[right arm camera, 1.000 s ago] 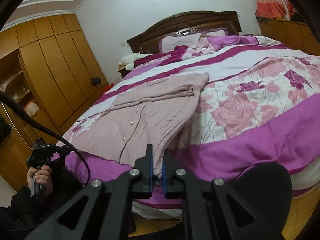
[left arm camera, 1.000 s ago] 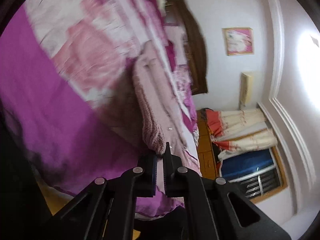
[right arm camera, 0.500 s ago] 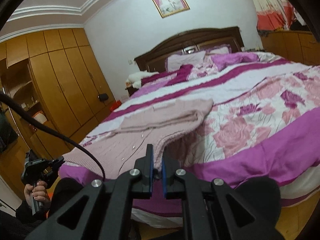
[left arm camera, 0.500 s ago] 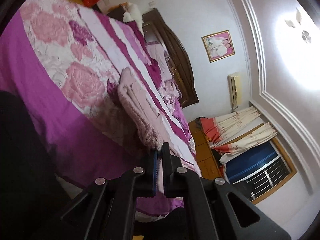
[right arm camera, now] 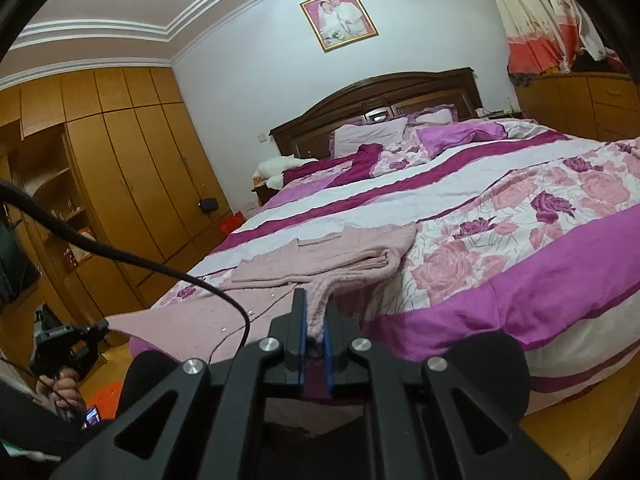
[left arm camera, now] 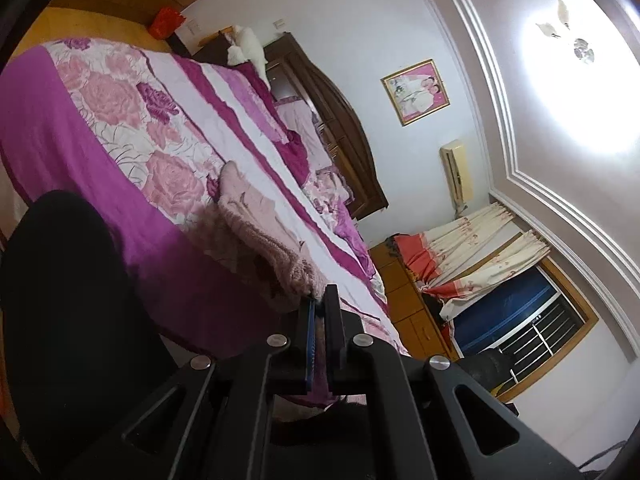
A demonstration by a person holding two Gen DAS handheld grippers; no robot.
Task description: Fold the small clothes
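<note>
Bedroom with wooden wardrobes (right arm camera: 132, 168), a dark headboard (right arm camera: 384, 92) and a framed photo (right arm camera: 339, 18) on the pale wall; flowered purple bedspread (right arm camera: 540, 240) serving as the folding surface.

Lying near the foot edge of the bed: pink knitted cardigan (right arm camera: 320, 256), sleeves already laid across the body, hem end lifted off the cover. Pinching one hem corner: right gripper (right arm camera: 316, 322), jaws closed on a bunched wad of knit. Pinching the other corner: left gripper (left arm camera: 320, 312), jaws likewise clamped on the fluffy edge.

Likely risks when carrying the hem toward the collar:
- Knit slipping from one grip, being thick and stretchy, leaving a skewed fold.
- Lifting unevenly, dragging the folded sleeves out of place.
- Black cable (right arm camera: 160, 268) hanging across the cardigan's near part, possibly snagging buttons or knit.

Sitting clear of the fold path: pillows (right arm camera: 372, 136), white plush toy (right arm camera: 276, 168), curtains (right arm camera: 536, 32). Crowding the near edge: person's dark knees (right arm camera: 492, 364).
</note>
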